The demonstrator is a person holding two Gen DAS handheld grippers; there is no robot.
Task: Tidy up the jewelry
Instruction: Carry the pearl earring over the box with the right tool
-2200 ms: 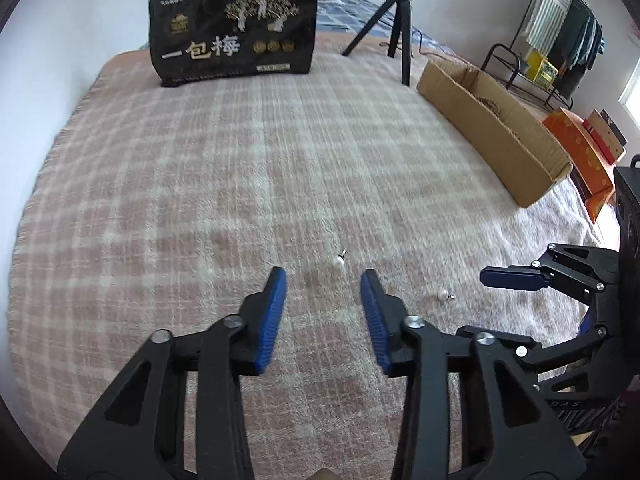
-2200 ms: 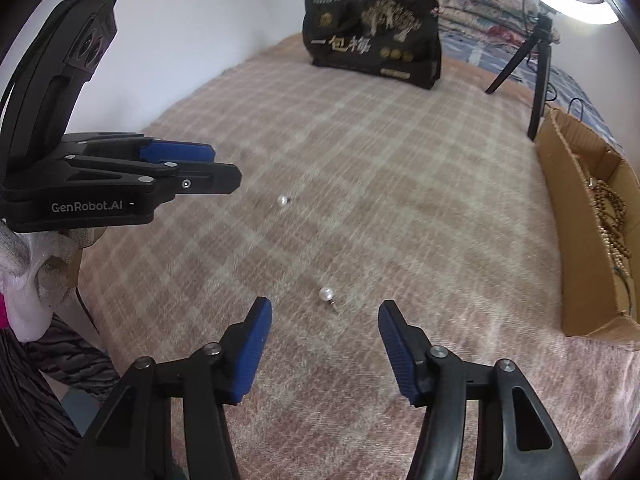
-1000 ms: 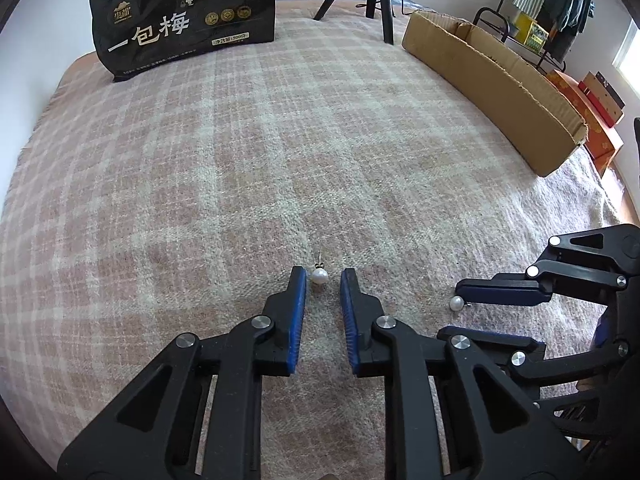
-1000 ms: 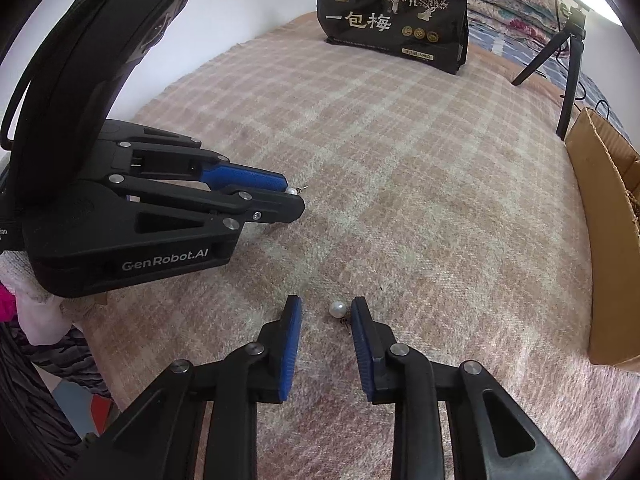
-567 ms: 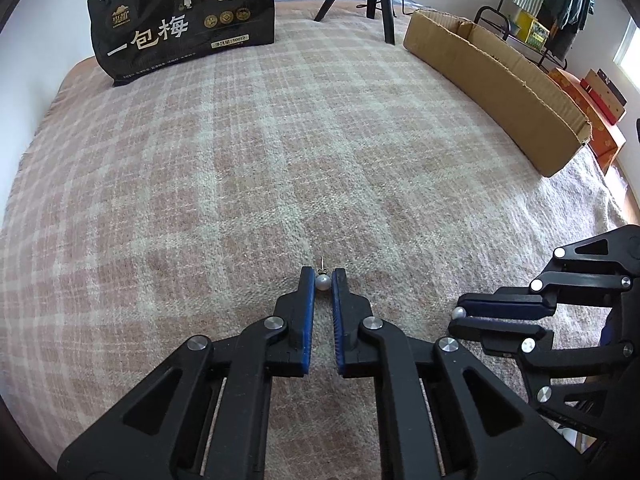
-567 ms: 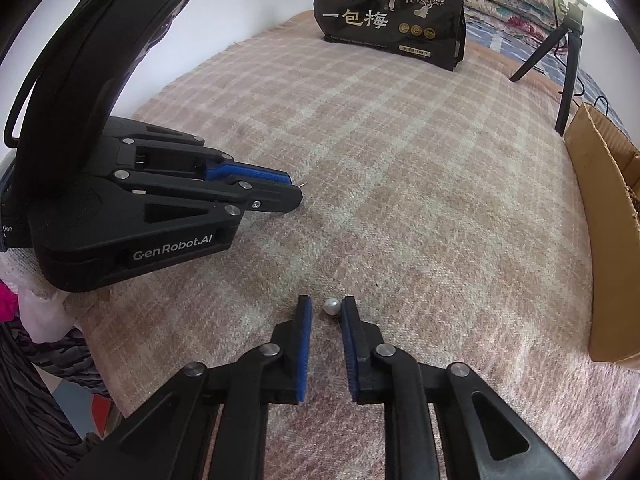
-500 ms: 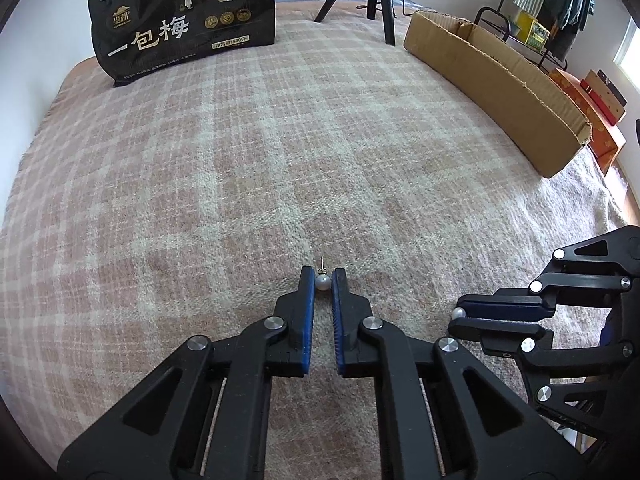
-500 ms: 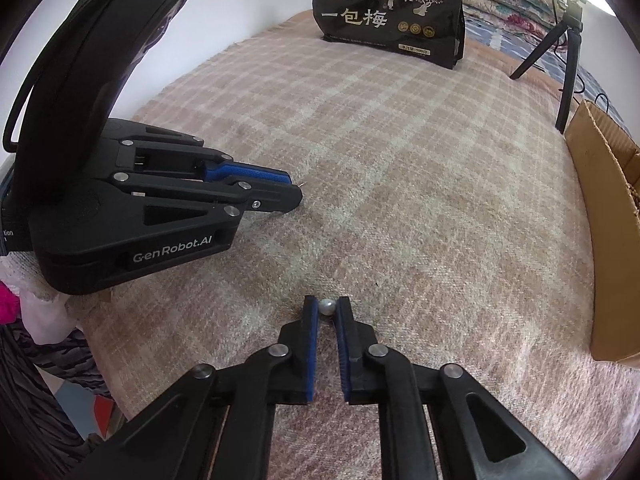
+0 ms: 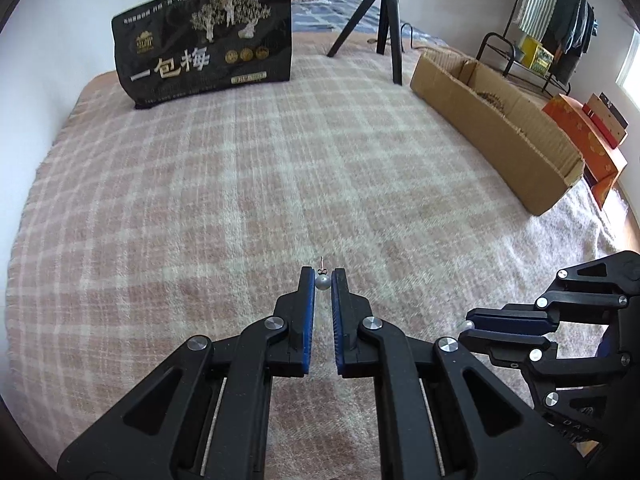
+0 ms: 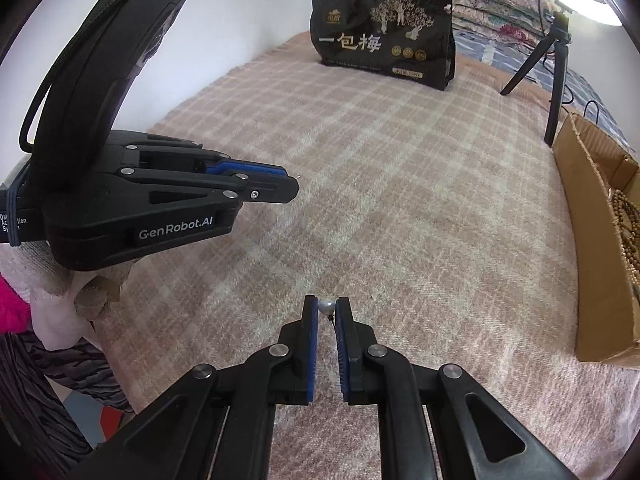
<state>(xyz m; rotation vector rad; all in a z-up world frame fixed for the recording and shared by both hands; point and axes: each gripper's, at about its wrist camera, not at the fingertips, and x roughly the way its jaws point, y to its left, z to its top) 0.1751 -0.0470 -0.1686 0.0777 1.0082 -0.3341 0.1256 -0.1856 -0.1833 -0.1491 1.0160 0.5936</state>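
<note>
1. Progress: both pearl stud earrings are judged to be picked up; neither has yet been delivered; the cardboard box (image 9: 496, 128), in which beaded strands (image 10: 626, 220) are already seen, is taken to be the likely destination (a judgement, not something shown).
2. Left gripper (image 9: 322, 280): blue pads are pressed together on the left pearl earring (image 9: 322, 282); the pearl is pinched at the very tips, with its thin post pointing away past them; whether it is clear of the checked blanket (image 9: 240, 168) cannot be told.
3. Right gripper (image 10: 327, 307): jaws are likewise closed on the right pearl earring (image 10: 327, 307); its post is seen angled down between the pads.
4. Appearance: each earring is a small, round, glossy white pearl on a fine metal post; a slippery, easily dropped item, it is judged.
5. Remaining: carrying both to the box, which stands well apart at the blanket's far right edge; release there.
</note>
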